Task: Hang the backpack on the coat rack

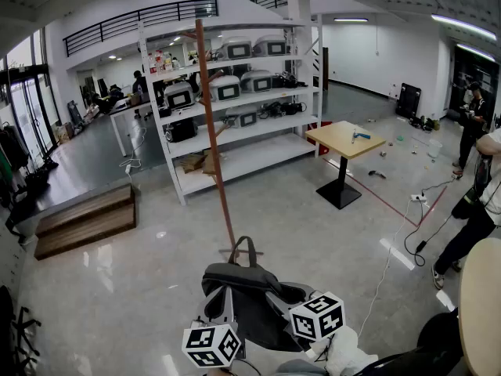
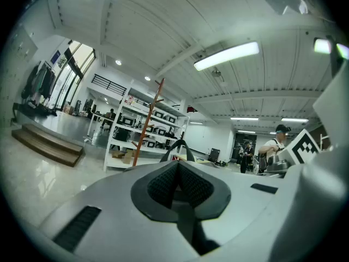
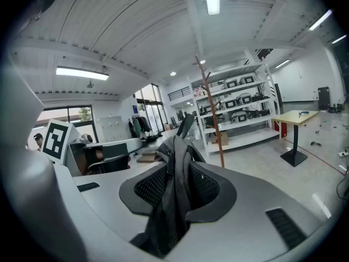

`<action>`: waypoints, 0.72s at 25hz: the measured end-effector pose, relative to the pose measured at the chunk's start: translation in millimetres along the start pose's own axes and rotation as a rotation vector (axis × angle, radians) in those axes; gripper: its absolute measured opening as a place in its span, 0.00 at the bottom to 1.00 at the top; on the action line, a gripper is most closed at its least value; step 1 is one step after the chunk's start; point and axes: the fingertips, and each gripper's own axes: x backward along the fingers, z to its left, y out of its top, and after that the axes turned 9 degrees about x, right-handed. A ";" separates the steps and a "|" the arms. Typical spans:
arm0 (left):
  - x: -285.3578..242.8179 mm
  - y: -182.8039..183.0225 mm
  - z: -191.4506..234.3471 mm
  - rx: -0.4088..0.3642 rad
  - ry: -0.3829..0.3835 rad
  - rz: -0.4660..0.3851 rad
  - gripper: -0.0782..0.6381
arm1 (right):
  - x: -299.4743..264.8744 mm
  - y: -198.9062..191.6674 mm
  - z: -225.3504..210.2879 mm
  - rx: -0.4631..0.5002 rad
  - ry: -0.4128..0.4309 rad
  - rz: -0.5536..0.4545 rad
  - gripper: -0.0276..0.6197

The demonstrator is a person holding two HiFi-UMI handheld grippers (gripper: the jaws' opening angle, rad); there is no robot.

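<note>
The dark grey backpack [image 1: 249,290] hangs low at the bottom centre of the head view, its top handle loop [image 1: 243,249] standing up. My left gripper [image 1: 223,310] is at its left side and my right gripper [image 1: 296,304] at its right. The right gripper [image 3: 177,190] is shut on a grey mesh strap [image 3: 175,173] of the backpack. The left gripper [image 2: 178,187] has its pads close together on a thin dark strap; the handle loop [image 2: 180,146] shows just beyond. The coat rack [image 1: 213,131], a thin brown pole with pegs at the top, stands ahead on the floor [image 2: 148,119] [image 3: 212,113].
White shelving [image 1: 235,92] with boxed devices stands behind the rack. A wooden table [image 1: 344,139] is to the right, a low wooden step [image 1: 86,222] to the left. A person [image 1: 479,202] stands at the right edge, near cables [image 1: 415,225] on the floor.
</note>
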 end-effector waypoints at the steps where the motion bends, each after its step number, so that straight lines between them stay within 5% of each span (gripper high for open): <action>1: -1.3 -0.9 0.8 0.002 0.002 0.004 0.11 | -2.2 -0.2 -1.2 -0.003 0.001 0.005 0.21; 18: -27.7 1.1 27.2 0.018 0.026 0.015 0.11 | -34.1 12.2 -21.2 0.013 -0.005 0.015 0.21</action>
